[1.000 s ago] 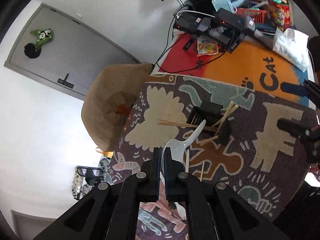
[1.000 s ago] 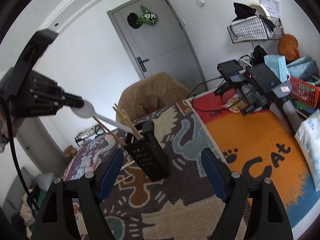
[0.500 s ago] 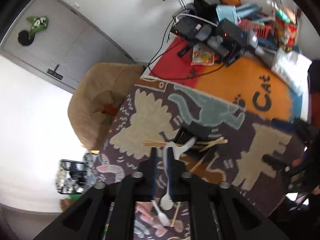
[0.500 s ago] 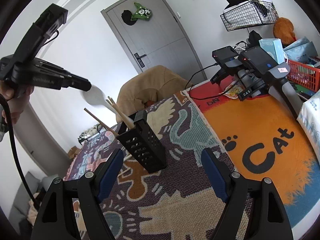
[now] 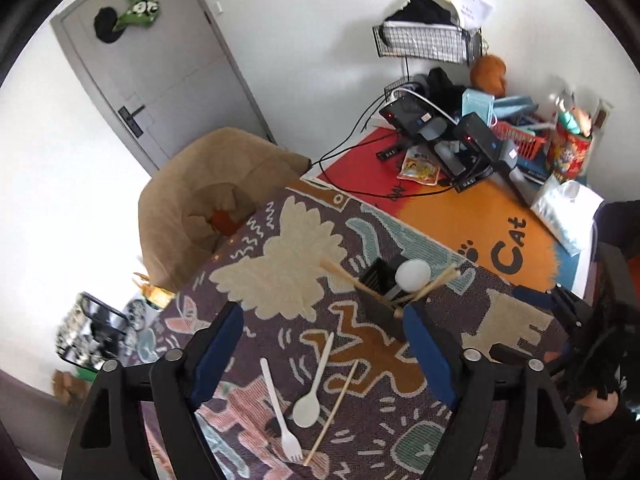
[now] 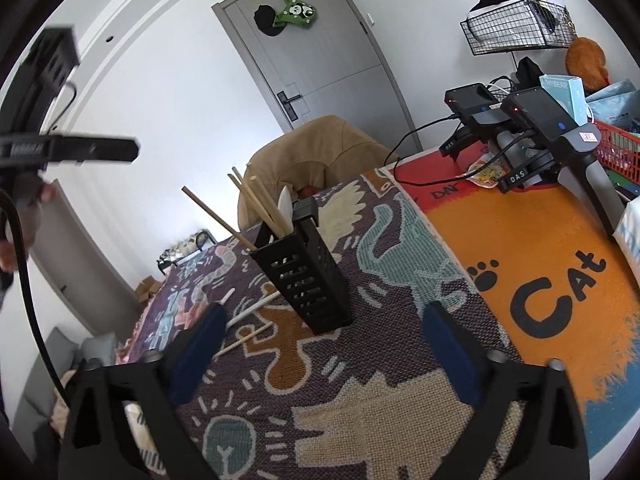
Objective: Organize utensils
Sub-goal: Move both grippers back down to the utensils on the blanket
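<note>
- Now we held the left gripper (image 5: pixel 324 344) spread wide, its jaws just opened, nothing gripped.
- Our right gripper (image 6: pixel 320 344) gaped empty too, having just widened.
- The black utensil holder (image 6: pixel 304 276) stood tilted on the patterned rug (image 6: pixel 360 412), holding chopsticks (image 6: pixel 256 204) and a white spoon (image 5: pixel 413 275).
- Loose on the rug nearby lay a second spoon (image 5: pixel 314 388), a plastic fork (image 5: pixel 280 416) and one chopstick (image 5: pixel 332 412).

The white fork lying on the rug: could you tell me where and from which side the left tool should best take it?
Grip the fork around mid-handle, coming straight down from above with the jaws across its length. It lies flat on the rug, so only the thin edges offer purchase. The handle's middle has bare rug on both sides; the tines end nearly meets a chopstick, and a spoon lies close by.
</note>
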The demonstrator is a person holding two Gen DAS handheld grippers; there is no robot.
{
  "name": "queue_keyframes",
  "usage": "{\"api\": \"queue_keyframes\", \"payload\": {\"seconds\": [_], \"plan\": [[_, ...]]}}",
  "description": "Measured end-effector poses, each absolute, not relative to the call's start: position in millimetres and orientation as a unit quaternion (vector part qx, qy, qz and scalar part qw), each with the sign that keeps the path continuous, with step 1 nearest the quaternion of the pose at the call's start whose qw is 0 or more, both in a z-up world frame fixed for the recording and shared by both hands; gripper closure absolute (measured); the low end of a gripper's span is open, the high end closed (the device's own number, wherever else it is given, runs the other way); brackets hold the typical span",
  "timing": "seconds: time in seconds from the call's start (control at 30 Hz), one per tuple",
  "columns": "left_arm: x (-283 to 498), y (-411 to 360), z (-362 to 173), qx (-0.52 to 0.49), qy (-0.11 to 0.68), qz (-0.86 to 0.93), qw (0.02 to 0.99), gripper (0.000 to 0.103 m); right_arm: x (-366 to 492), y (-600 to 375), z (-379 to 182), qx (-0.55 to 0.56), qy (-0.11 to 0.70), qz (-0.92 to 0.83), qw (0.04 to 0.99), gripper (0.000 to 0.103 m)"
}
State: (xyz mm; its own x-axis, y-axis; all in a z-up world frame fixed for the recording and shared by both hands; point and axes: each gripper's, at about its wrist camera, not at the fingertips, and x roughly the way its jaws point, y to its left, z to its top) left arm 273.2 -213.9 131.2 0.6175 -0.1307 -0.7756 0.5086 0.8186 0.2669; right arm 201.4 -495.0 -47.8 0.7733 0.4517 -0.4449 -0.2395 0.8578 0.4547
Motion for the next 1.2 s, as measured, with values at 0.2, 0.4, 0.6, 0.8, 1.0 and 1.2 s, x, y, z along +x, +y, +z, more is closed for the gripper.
{"api": "queue_keyframes", "payload": {"seconds": [0.2, 0.4, 0.6, 0.8, 1.0, 1.2], "plan": [[258, -168, 117, 0.182, 0.376, -0.174, 0.892, 0.008, 203, -481, -50, 0.174, 0.292, 0.182, 0.923, 0.000], [248, -113, 91, 0.101, 0.383, -0.164, 0.904, 0.008, 201, -465, -53, 0.153, 0.297, 0.187, 0.924, 0.000], [236, -77, 59, 0.057, 0.386, -0.153, 0.908, 0.008, 200, -448, -56, 0.142, 0.304, 0.188, 0.923, 0.000], [224, -47, 22, 0.032, 0.400, -0.149, 0.904, 0.027, 197, -431, -59, 0.121, 0.311, 0.188, 0.924, 0.000], [221, -17, -19, -0.043, 0.432, -0.143, 0.889, 0.056, 198, -415, -66, 0.104, 0.325, 0.187, 0.921, 0.000], [218, 5, -46, -0.141, 0.449, -0.129, 0.873, 0.064, 199, -403, -73, 0.096, 0.338, 0.188, 0.917, 0.000]]}}
